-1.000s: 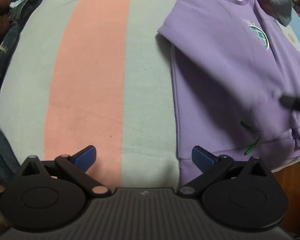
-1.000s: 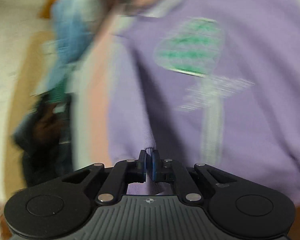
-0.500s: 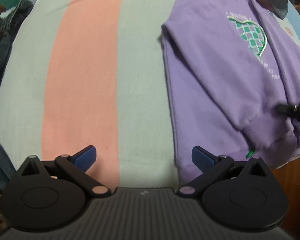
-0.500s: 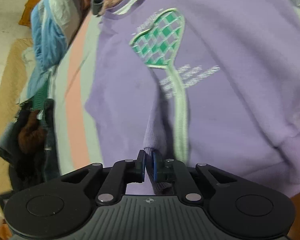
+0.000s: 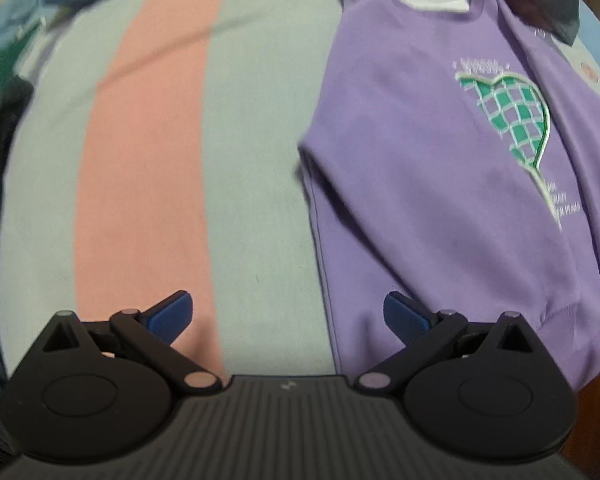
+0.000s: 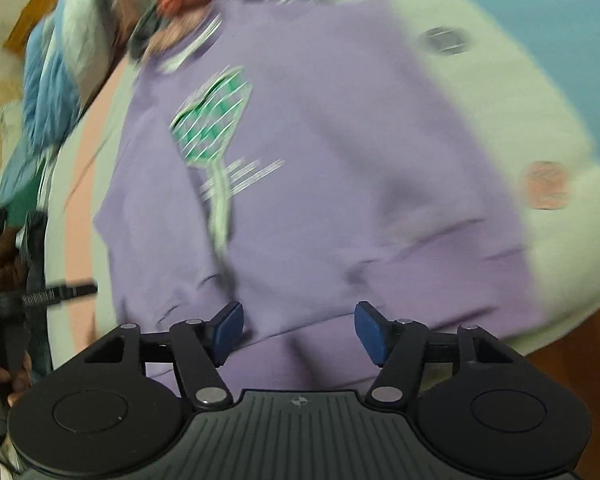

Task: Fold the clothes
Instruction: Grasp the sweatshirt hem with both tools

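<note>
A purple sweatshirt (image 5: 440,184) lies front-up on a bedsheet (image 5: 148,152) with pale green and pink stripes. It occupies the right side of the left wrist view, its collar at the far end and its ribbed hem at the near edge of the bed. A green-and-white checked heart print (image 5: 512,120) sits on its chest, with small white lettering below. Its sleeve on the pink-stripe side is folded in across the body.

The left gripper (image 5: 287,314) hovers over the sheet with its jaws spread wide and nothing between them; its right blue pad stands over the sweatshirt's near left corner.

The right gripper (image 6: 296,330) is over the hem area of the sweatshirt (image 6: 320,184). Its jaws have just been opening and now stand apart, with purple fabric below them but not pinched. This view is motion-blurred, so whether the pads graze the cloth is hard to say.

A heap of other clothes (image 6: 52,80) lies at the far left. At the left edge of the right wrist view, the left gripper's black tip (image 6: 60,292) shows.
</note>
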